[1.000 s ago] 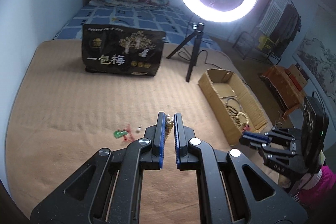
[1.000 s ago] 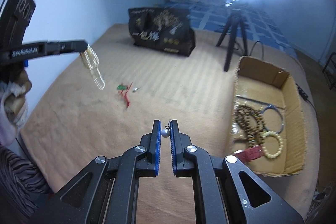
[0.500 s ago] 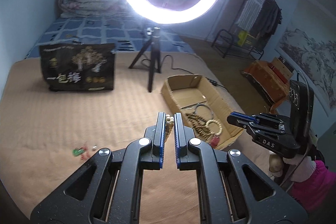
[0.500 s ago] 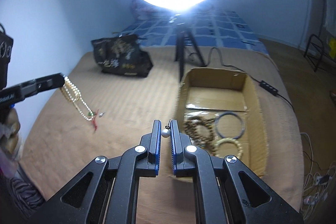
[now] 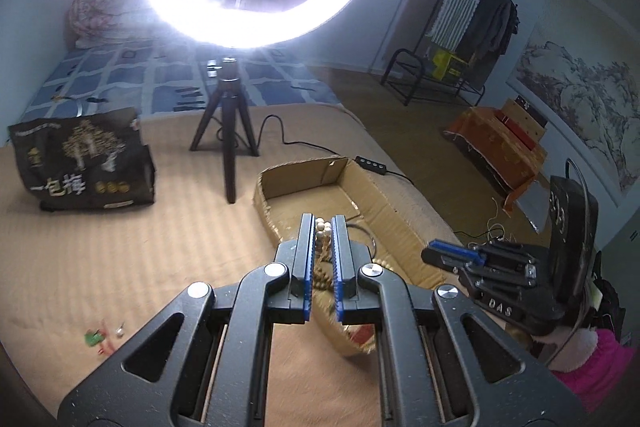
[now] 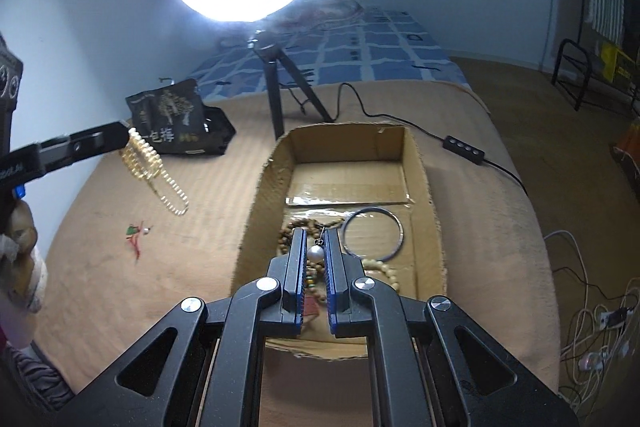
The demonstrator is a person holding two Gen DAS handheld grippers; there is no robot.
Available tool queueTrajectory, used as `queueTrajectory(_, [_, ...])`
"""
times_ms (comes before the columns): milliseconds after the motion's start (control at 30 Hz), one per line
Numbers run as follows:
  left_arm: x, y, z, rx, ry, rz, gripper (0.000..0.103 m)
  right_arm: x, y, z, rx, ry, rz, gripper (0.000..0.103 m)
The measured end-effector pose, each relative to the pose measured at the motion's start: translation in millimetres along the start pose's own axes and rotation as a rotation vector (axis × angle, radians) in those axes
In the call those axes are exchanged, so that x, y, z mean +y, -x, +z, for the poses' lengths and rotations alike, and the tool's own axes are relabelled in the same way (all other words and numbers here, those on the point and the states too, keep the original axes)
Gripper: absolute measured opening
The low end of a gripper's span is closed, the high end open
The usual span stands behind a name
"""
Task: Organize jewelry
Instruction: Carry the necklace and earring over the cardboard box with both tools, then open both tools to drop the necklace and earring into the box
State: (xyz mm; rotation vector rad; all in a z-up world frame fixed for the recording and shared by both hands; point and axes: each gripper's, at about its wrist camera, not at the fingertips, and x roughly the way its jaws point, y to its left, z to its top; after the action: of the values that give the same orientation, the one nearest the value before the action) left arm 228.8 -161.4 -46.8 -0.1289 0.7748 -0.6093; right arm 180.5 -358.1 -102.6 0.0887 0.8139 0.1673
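Beads [image 5: 322,231] sit pinched between our left gripper [image 5: 321,227] in the left wrist view: its jaws are closed tight on a pale strand, with only a few beads showing above the blue pads. Beyond the tips lies the box [image 5: 394,223], an open cardboard tray on the tan blanket [image 5: 120,247], and our right gripper [image 5: 452,255] reaches in from the right, level with the box's near end. A small green and red trinket [image 5: 96,339] waits on the blanket at lower left. From the right wrist view, our right gripper [image 6: 316,247] is clamped on a pearl [image 6: 315,253] with a small metal hook on top, and it hangs directly over the box [image 6: 424,187], above the brown bead strings and beside the bangle [image 6: 374,234] already inside. Our left gripper [image 6: 124,135] comes in from the left with the strand [image 6: 154,173] dangling in loops over the blanket, well short of the box's left wall. We judge the step in hand to be the drop. We should lower the pearl close to the box floor before letting go, so it cannot bounce or roll out. We should carry the strand fully over the wall first, so no loop snags the cardboard edge or trails outside.
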Motion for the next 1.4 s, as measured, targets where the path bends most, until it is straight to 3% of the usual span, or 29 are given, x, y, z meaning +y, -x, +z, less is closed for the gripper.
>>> queueTrajectory(567, [-20.0,-82.0,15.8,0.052,-0.019,0.013,0.006,-22.4,-19.0,-10.0,0.039,-0.028,-0.012,0.007])
queueTrajectory(1033, [-13.1,-99.3,17.3,0.093,0.016,0.042,0.006,-26.4,-25.7,-12.4,0.057,-0.040,-0.006,0.007])
queueTrajectory(1067, [-12.3,-100.3,17.0,0.103,0.021,0.039,0.007,-25.7,-26.2,-12.4,0.059,-0.036,-0.006,0.013])
queueTrajectory(1100, [-12.1,-100.7,16.7,0.107,0.023,0.037,0.013,-24.5,-27.0,-12.4,0.061,-0.032,-0.008,0.029])
queueTrajectory(1133, [-11.7,-101.0,16.7,0.108,0.022,0.036,0.026,-23.3,-27.1,-12.6,0.058,-0.026,-0.012,0.039])
queueTrajectory(1167, [-11.5,-99.7,16.0,0.101,0.020,0.039,0.032,-22.1,-26.1,-12.8,0.053,-0.024,-0.017,0.059])
queueTrajectory(1200, [-11.2,-98.4,15.8,0.093,0.019,0.041,0.036,-21.4,-24.8,-12.9,0.044,-0.023,-0.022,0.069])
queueTrajectory(1400, [-10.2,-94.3,13.0,0.096,0.015,0.047,0.036,-19.8,-27.6,-12.5,0.054,-0.024,-0.022,0.071])
